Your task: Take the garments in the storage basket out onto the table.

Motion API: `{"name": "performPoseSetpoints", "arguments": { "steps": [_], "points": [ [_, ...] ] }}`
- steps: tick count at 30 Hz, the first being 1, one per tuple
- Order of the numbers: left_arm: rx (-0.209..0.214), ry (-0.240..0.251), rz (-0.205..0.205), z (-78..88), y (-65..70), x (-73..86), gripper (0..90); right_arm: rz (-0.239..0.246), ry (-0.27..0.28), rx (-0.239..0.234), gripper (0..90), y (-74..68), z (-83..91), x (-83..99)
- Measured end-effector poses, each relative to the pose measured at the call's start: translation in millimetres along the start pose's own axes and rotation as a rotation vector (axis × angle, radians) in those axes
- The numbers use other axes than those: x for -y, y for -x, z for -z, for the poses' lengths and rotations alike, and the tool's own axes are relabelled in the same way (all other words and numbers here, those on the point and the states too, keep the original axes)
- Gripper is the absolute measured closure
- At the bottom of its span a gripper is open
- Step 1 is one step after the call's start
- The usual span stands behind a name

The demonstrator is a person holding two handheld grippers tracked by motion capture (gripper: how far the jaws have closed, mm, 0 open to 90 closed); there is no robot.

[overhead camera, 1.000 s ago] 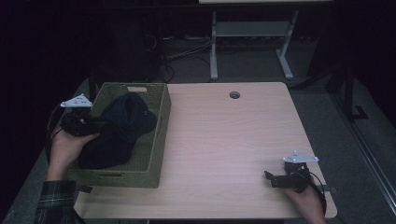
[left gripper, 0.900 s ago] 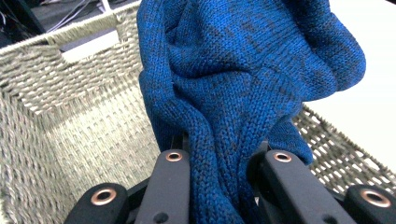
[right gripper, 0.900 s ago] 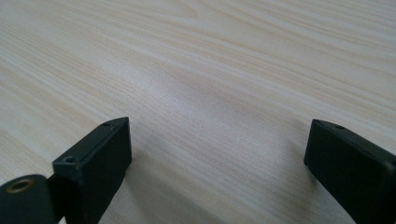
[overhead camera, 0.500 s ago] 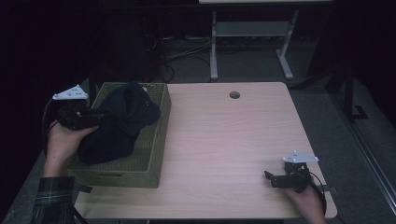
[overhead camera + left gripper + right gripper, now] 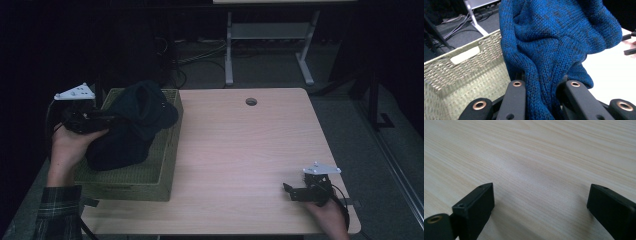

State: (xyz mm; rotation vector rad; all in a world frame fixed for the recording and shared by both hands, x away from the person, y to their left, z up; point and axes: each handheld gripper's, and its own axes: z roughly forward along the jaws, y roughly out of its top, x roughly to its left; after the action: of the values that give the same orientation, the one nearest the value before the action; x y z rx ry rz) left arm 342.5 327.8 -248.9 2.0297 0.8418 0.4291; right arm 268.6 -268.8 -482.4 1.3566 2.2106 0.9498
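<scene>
surface: pale wood-grain rectangular tabletop (image 5: 250,160), rounded corners, mostly bare; grain runs in long streaks, seen close up (image 5: 536,152)
cable hole: small round dark grommet (image 5: 251,101) near far edge of surface, well apart from everything else
far table frame: white metal legs and crossbar (image 5: 270,45) beyond surface, standing on floor; one white leg (image 5: 475,18) seen past woven rim
floor: dark grey carpet (image 5: 345,115) to the right of and behind surface
floor cables: black and light cords (image 5: 200,55) lying tangled near the left white leg
right-side rail: dark slanted bar (image 5: 395,165) on floor beside surface
</scene>
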Motion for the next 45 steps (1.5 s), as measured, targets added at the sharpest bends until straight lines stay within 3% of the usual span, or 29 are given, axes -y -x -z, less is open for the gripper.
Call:
{"name": "performPoseSetpoints", "arguments": {
  "steps": [35,45],
  "points": [
    [0.127,0.079,-0.072,-30.6,58.1,-60.0,77.7,0.001,0.0,0.0,7.0,0.1,0.0,0.0],
    [0.198,0.082,-0.089,-59.1,82.5,-69.0,77.7,0.001,0.001,0.0,7.0,0.1,0.0,-0.1]
  ]
}}
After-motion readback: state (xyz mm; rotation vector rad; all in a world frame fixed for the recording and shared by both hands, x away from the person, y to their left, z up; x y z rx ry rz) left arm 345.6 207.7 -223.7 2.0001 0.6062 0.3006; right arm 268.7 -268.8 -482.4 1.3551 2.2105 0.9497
